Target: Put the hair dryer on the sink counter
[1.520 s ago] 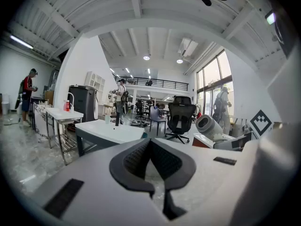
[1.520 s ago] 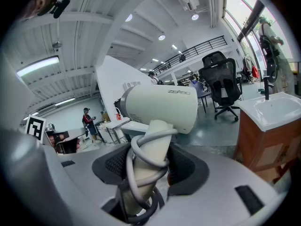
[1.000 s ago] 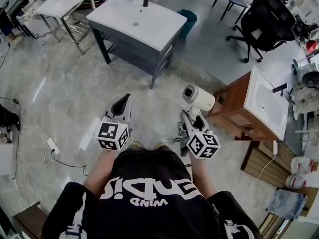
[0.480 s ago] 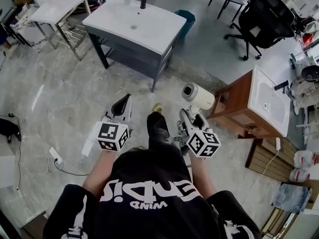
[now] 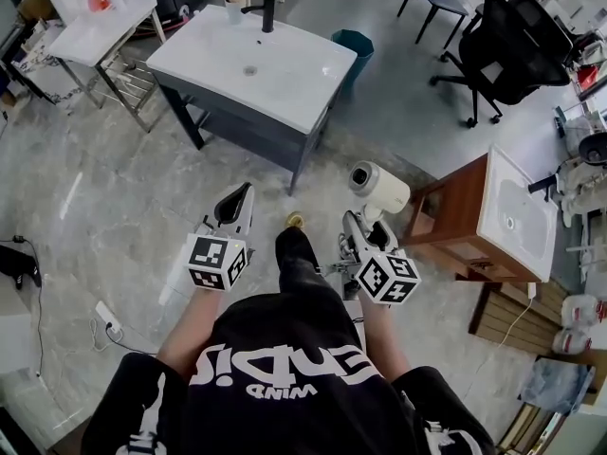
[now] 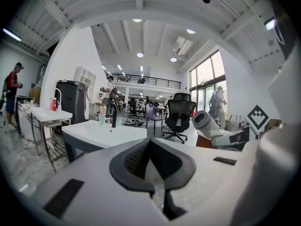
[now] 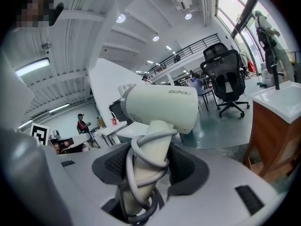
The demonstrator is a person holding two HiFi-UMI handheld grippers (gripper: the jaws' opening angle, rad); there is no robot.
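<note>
My right gripper (image 5: pixel 367 227) is shut on the handle of a cream hair dryer (image 5: pixel 377 187), held upright at the head view's centre right. In the right gripper view the hair dryer (image 7: pixel 160 106) has its grey cord wound round the handle between the dark pads of the right gripper (image 7: pixel 150 166). My left gripper (image 5: pixel 235 203) is shut and holds nothing; in its own view the left gripper (image 6: pixel 151 160) has its pads together. The white sink counter (image 5: pixel 285 74) with a dark faucet (image 5: pixel 266 8) stands ahead on a grey cabinet, and the same sink counter (image 6: pixel 101 129) shows beyond the left jaws.
A wooden cabinet with a white basin (image 5: pixel 512 207) stands close on the right. A black office chair (image 5: pixel 517 45) and a teal bin (image 5: pixel 353 44) lie beyond the sink. A white side table (image 5: pixel 95 28) is at far left. A power strip (image 5: pixel 106 316) lies on the marble floor.
The sink counter has drawn nearer as the person walks toward it, one leg stepping forward between the grippers. Both grippers keep their pose and the hair dryer stays gripped.
</note>
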